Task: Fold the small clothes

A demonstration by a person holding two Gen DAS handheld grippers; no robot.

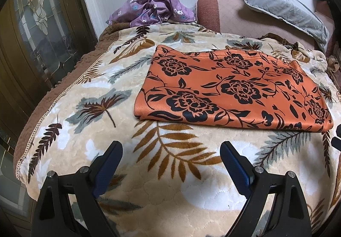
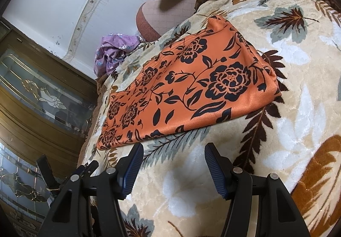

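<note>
I see the orange floral garment [image 1: 232, 87] lying folded into a flat rectangle on the leaf-patterned blanket [image 1: 110, 121] that covers the bed. My left gripper [image 1: 171, 149] hangs just short of the garment's near edge, its jaws spread wide with nothing between them. My right gripper [image 2: 173, 149] hovers near the same edge, its jaws apart and empty too. A crumpled purple flowered cloth [image 1: 153, 8] sits at the far corner by the wall, well apart from the orange piece. A grey pillow [image 1: 283, 8] rests on the pinkish cushion [image 1: 230, 15] behind.
</note>
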